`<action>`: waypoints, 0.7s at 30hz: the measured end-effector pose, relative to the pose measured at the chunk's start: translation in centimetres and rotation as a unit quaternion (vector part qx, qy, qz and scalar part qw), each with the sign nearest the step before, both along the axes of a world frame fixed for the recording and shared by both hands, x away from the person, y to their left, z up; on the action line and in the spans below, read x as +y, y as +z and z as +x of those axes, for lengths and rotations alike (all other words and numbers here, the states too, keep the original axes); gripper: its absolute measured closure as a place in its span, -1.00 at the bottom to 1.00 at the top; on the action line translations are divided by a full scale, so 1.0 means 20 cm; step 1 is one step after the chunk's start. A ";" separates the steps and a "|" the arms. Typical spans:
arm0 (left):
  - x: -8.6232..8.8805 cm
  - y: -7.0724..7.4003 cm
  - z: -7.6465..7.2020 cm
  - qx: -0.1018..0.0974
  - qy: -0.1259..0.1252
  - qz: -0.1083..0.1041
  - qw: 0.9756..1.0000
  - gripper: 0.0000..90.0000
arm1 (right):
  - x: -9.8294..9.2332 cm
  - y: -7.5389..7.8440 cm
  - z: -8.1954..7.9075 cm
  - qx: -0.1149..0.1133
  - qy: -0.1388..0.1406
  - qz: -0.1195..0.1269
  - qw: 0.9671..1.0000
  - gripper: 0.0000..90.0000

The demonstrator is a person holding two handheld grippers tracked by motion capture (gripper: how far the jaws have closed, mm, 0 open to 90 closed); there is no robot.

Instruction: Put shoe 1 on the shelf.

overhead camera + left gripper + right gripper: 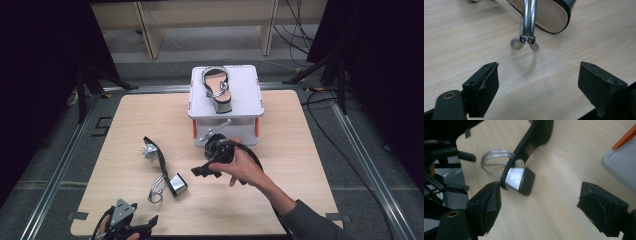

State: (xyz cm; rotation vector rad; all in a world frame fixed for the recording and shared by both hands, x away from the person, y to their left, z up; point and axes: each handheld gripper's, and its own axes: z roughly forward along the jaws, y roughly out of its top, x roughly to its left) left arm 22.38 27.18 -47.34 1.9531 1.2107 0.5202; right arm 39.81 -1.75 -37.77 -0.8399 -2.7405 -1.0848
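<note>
A black sandal with a silver block heel and silver ankle strap lies on its side on the wooden table. Its mate sits upright on a white box at the back. My right gripper is open, held just right of the fallen sandal's heel. My left gripper is open at the table's front edge, pointing at the strap's buckle, a little short of it. Nothing is between either pair of jaws.
The white box has orange latches and stands at the table's back centre. A person's right hand and grey sleeve reach in from the bottom right. Metal rails border the table, and cables run on the floor to the right.
</note>
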 end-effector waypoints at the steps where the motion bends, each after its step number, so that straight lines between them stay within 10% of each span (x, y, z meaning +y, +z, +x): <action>1: 0.00 0.00 0.00 0.000 0.000 0.000 1.000 -0.63 | 0.00 0.00 0.00 0.000 0.000 0.000 1.000 -0.58; 12: 0.01 0.00 0.00 -0.001 0.005 0.002 1.000 -0.57 | 0.02 -0.30 -0.12 -0.008 0.033 -0.031 0.999 -0.56; 21: 0.00 0.00 -0.01 -0.002 0.005 -0.002 1.000 -0.51 | 0.00 -0.36 -0.15 -0.009 0.042 -0.044 0.998 -0.57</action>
